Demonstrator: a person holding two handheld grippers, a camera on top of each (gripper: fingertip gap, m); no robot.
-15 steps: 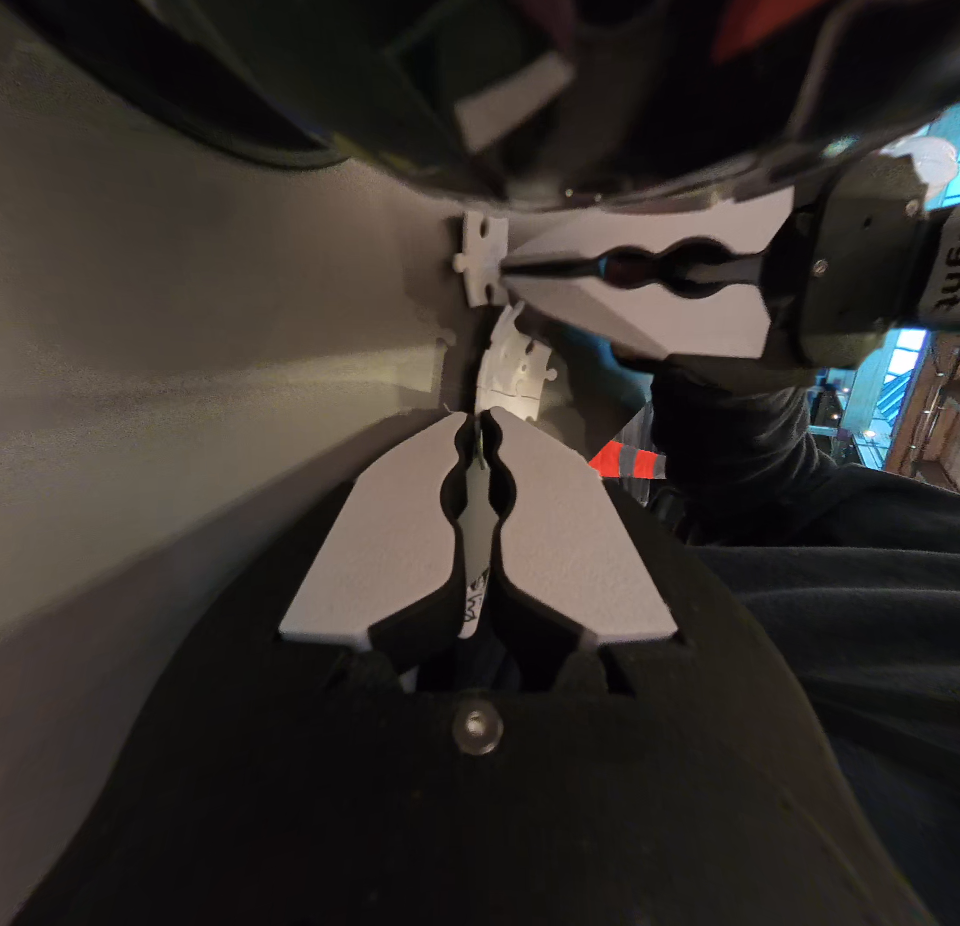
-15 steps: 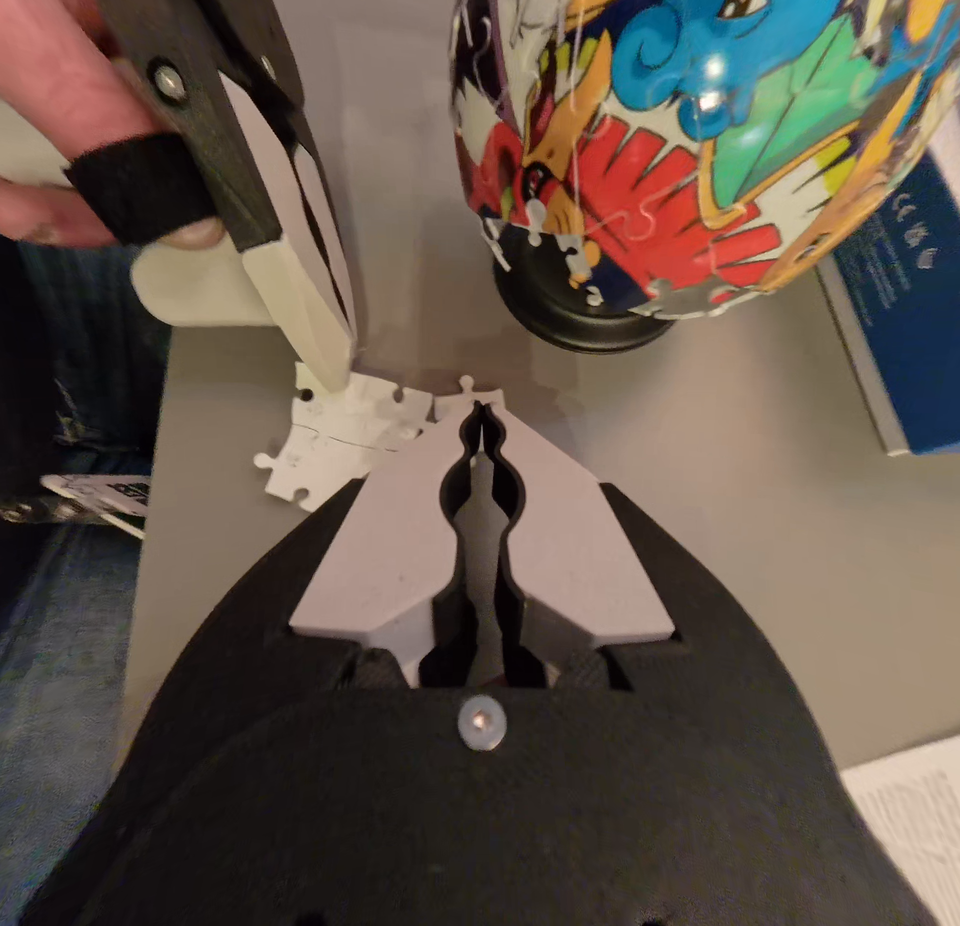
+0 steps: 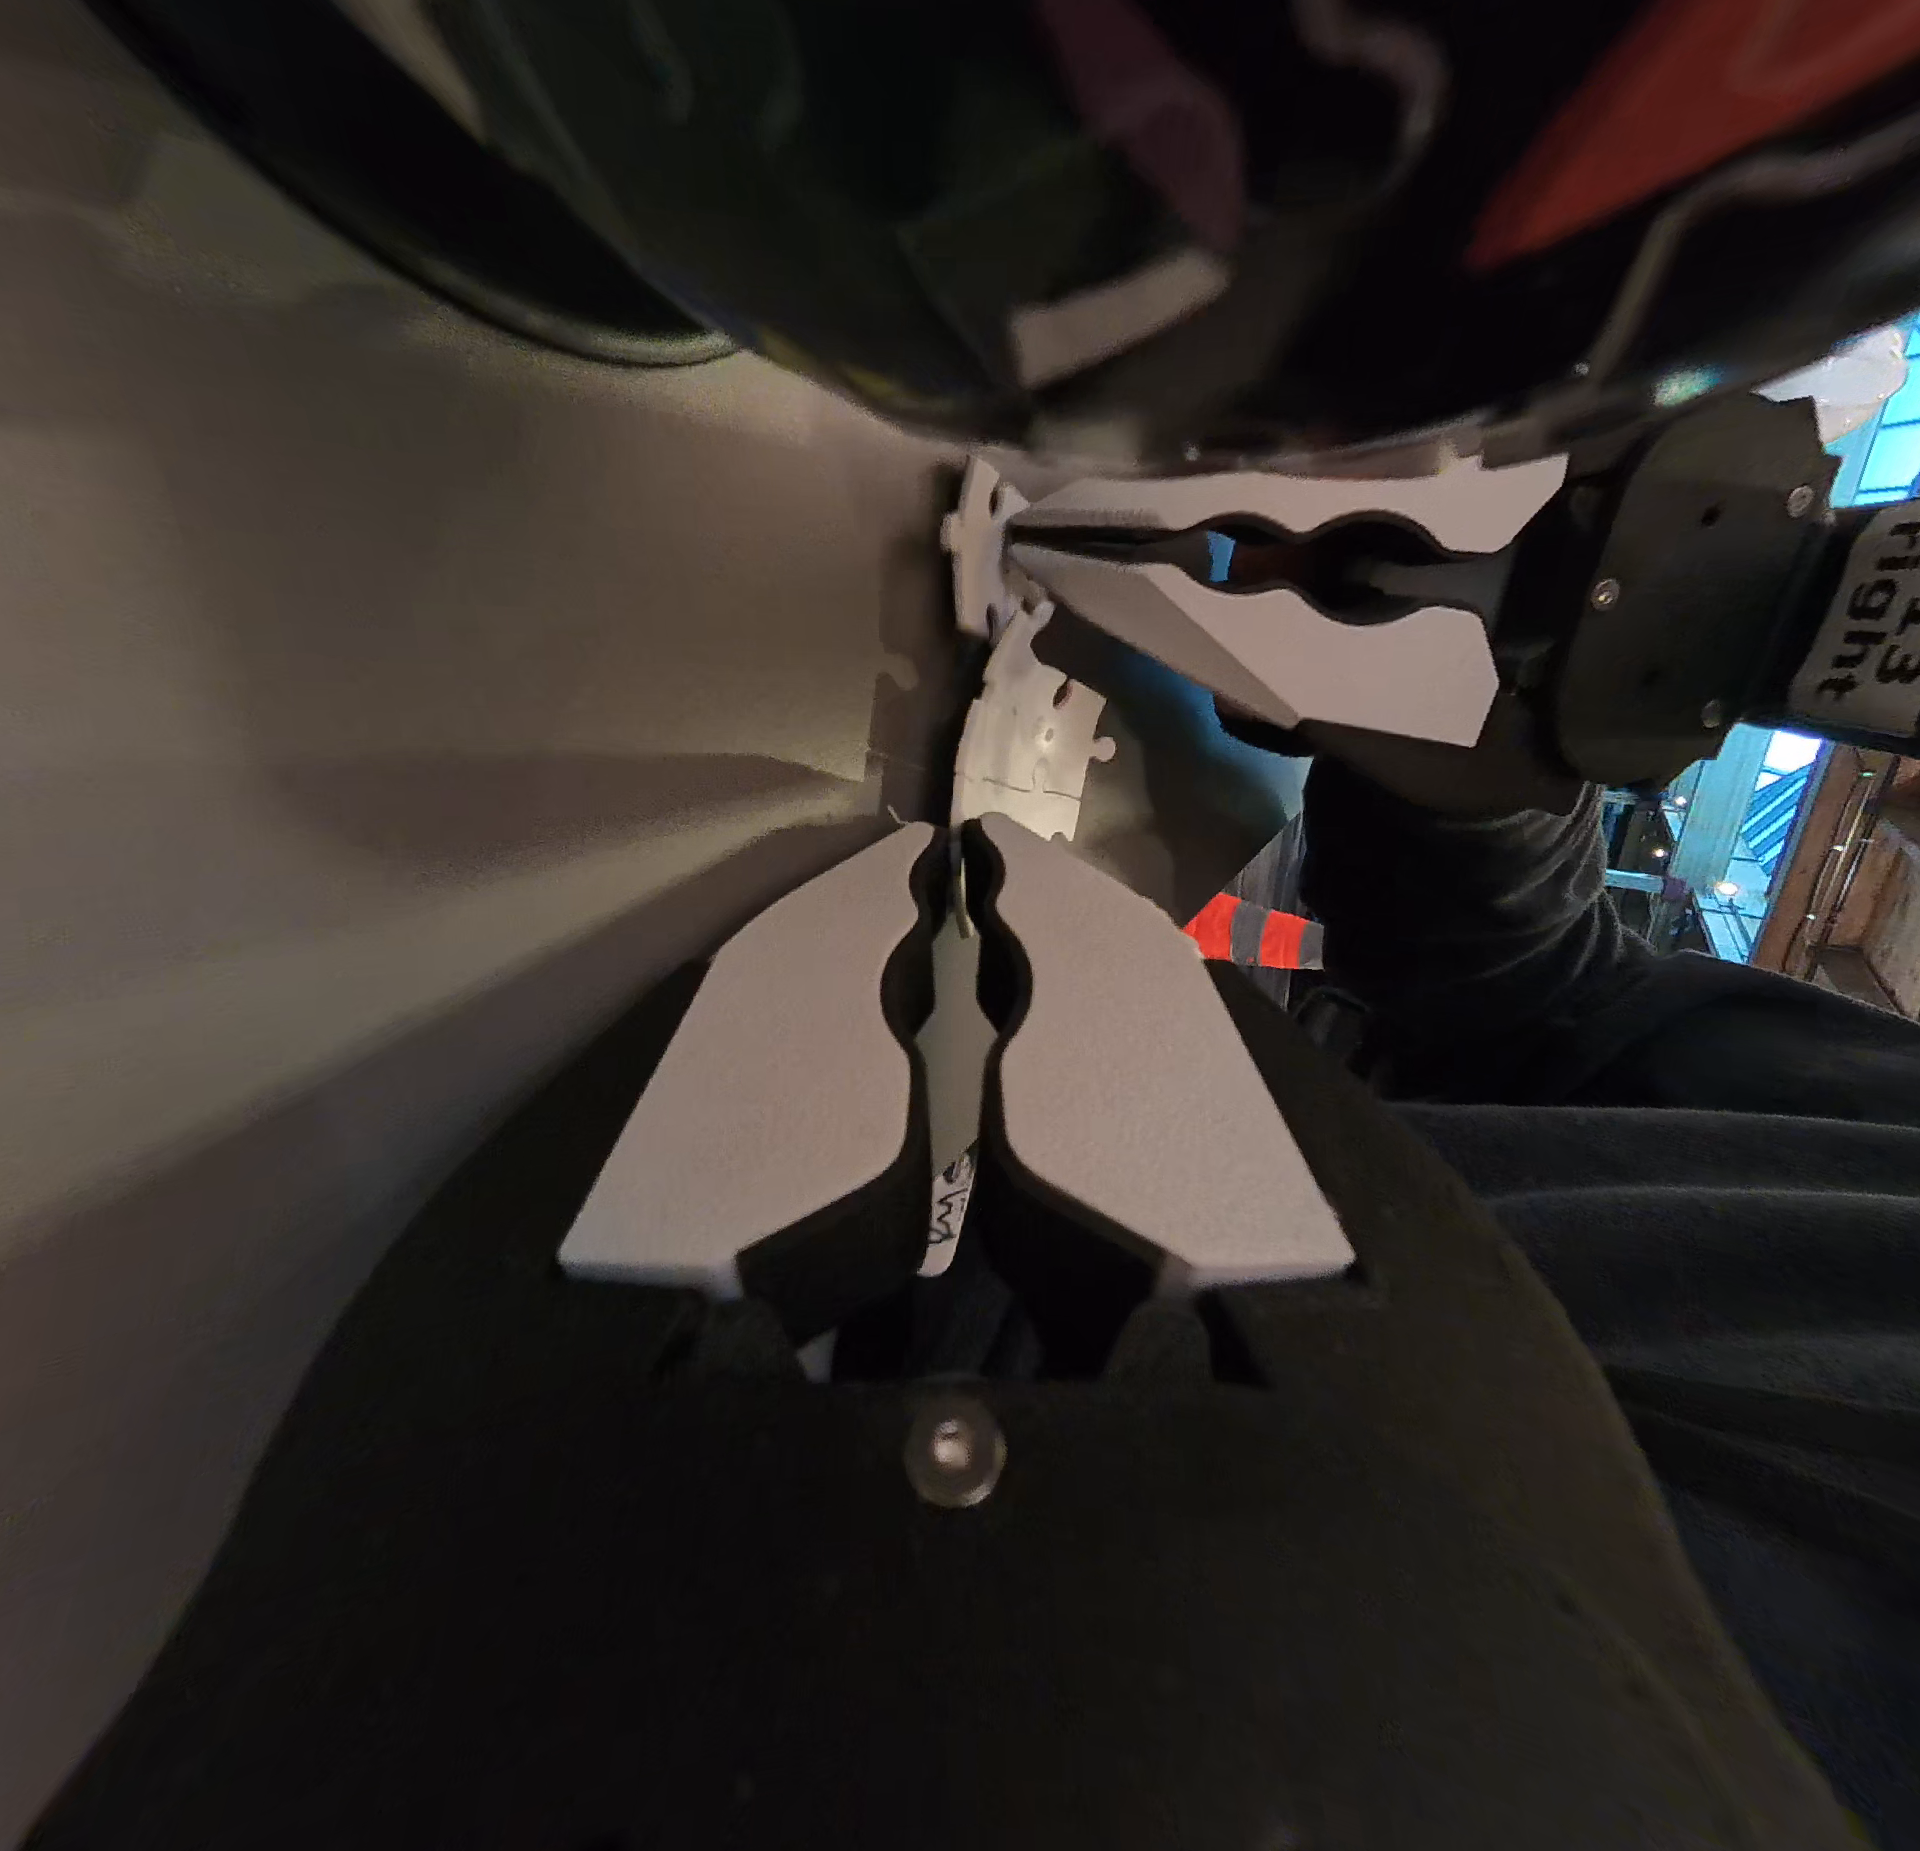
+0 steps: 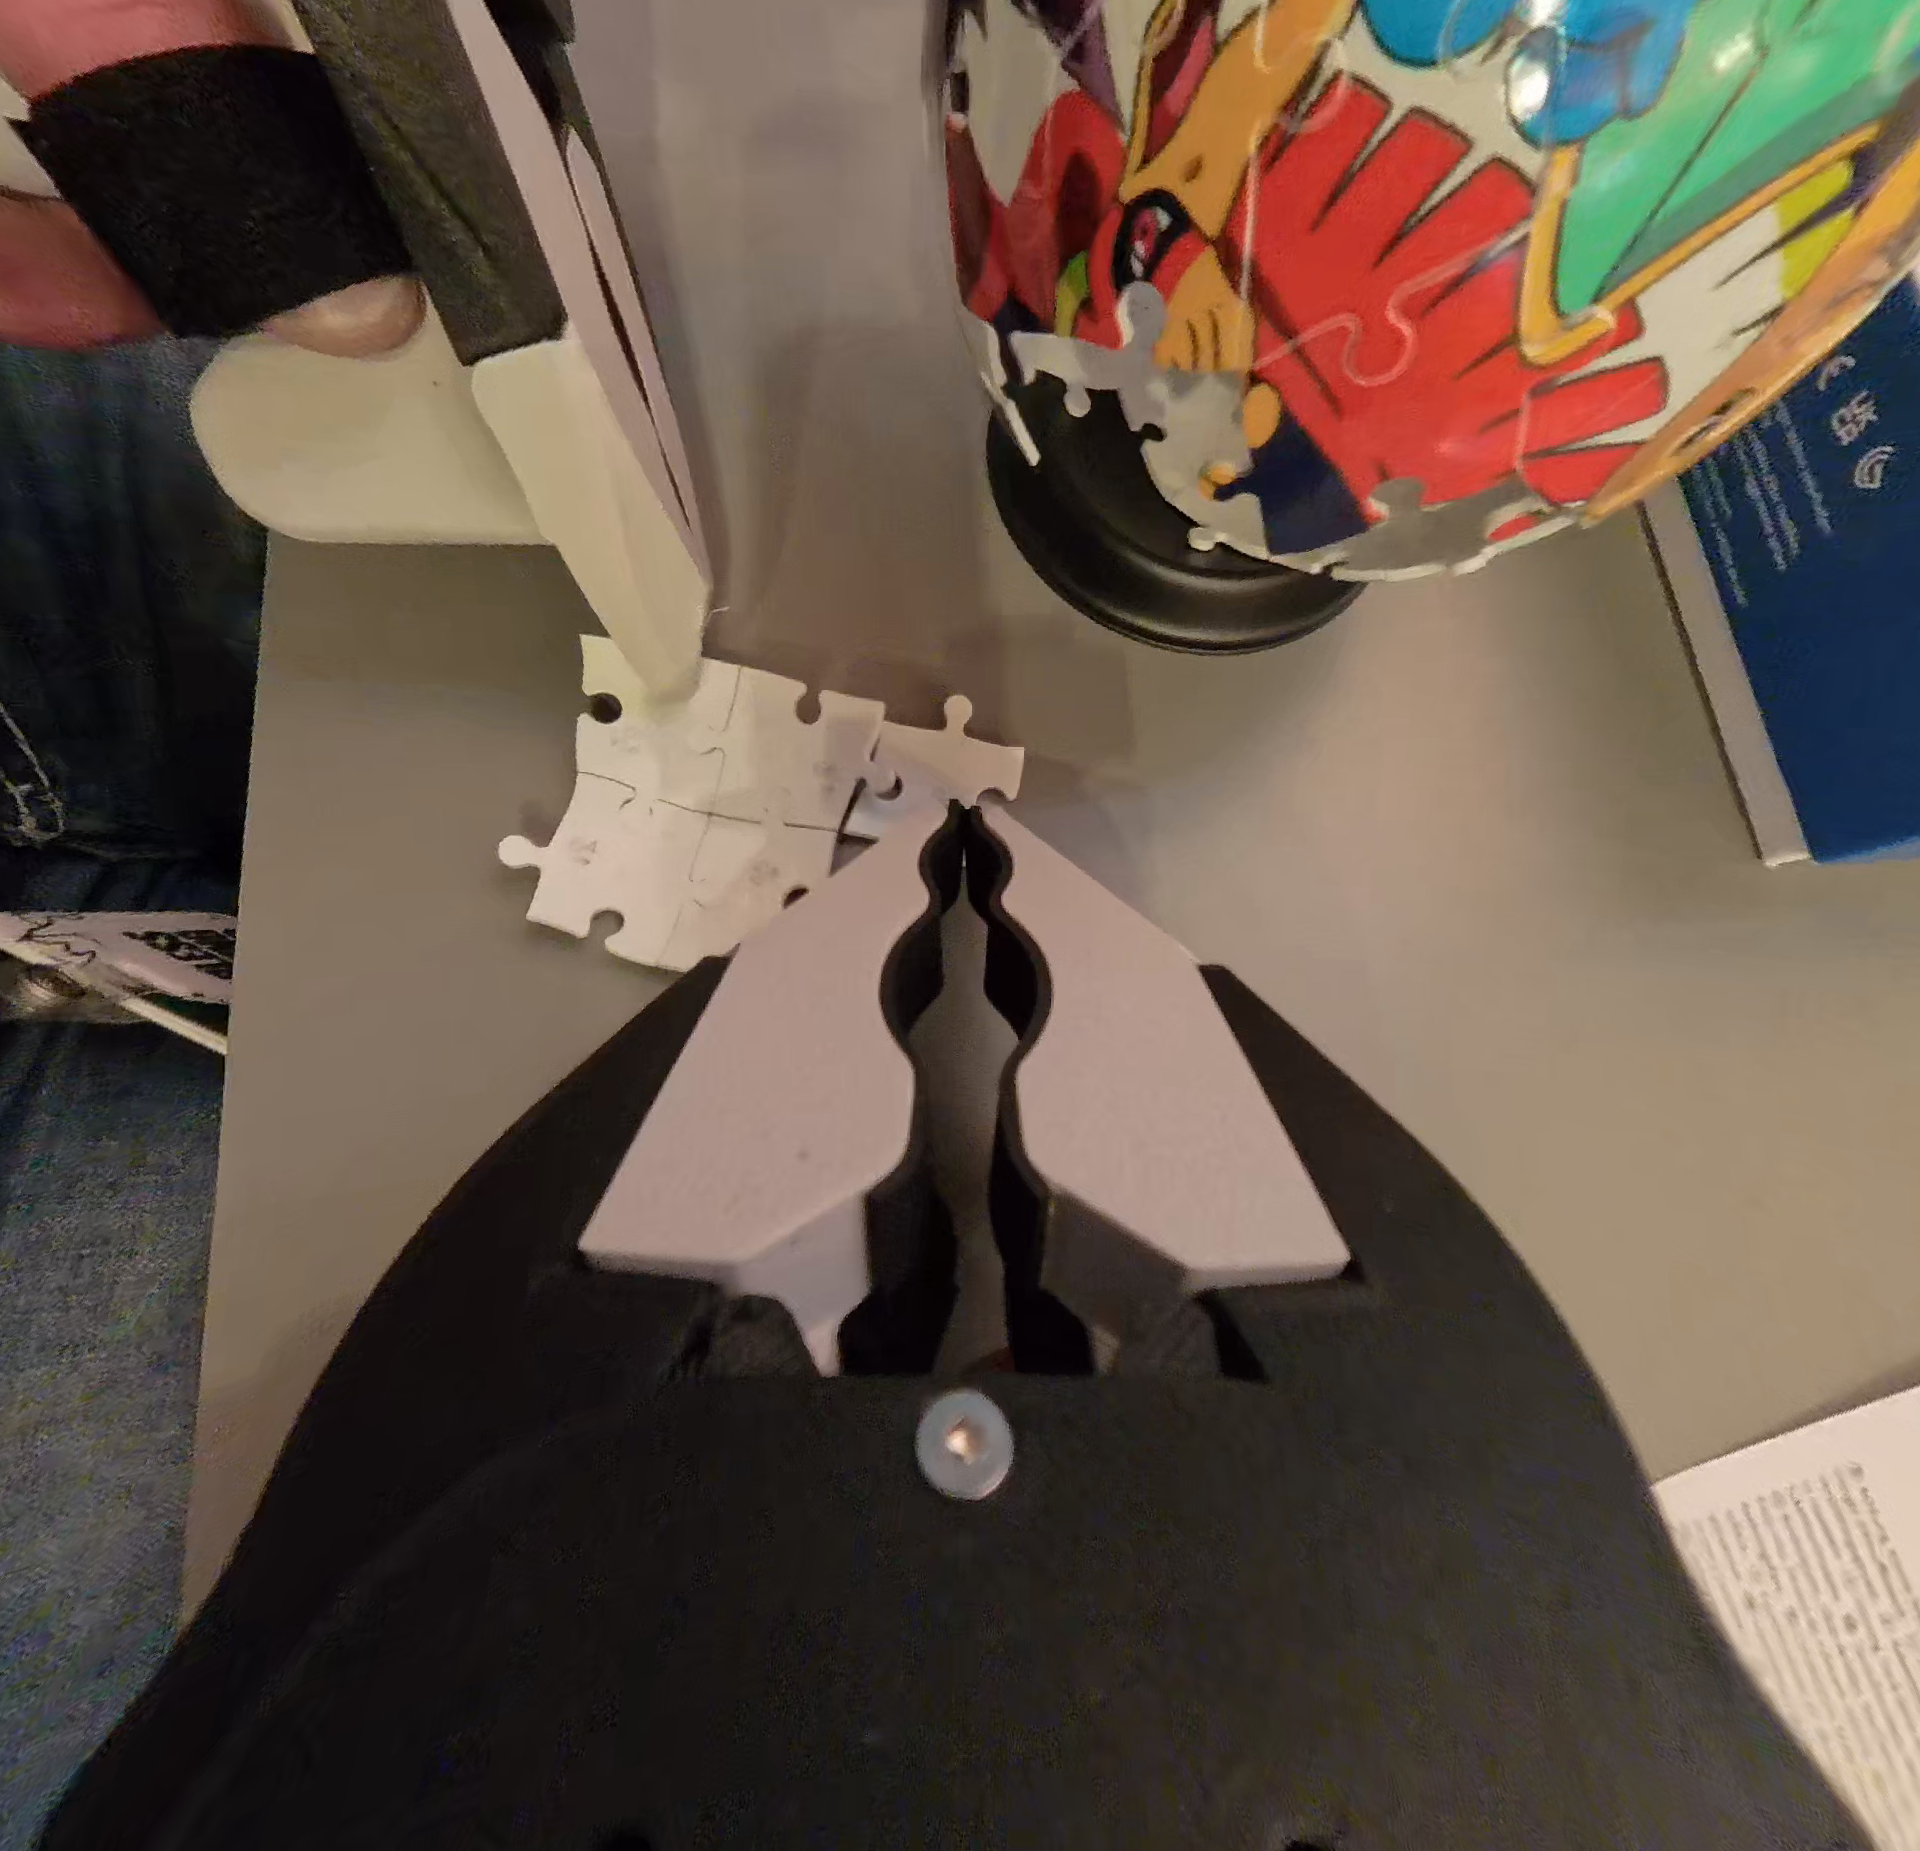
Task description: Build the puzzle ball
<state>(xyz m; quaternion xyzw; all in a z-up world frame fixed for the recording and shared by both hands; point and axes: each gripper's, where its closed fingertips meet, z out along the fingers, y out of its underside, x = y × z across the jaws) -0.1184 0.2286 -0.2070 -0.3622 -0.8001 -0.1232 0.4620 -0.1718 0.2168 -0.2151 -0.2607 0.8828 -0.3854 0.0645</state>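
Pinching a single white piece, right claw, left claw nipping joined cluster, ball cropped.

Puzzle ball cropped at top edge

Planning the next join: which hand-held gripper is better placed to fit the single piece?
Right, probably. The right hand-held gripper is shut on the single piece beside the joined cluster, which the left hand-held gripper grips.

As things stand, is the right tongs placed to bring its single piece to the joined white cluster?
Probably yes: the right tongs pinch the single piece beside the cluster, which the left tongs pin down; nothing lies between them.
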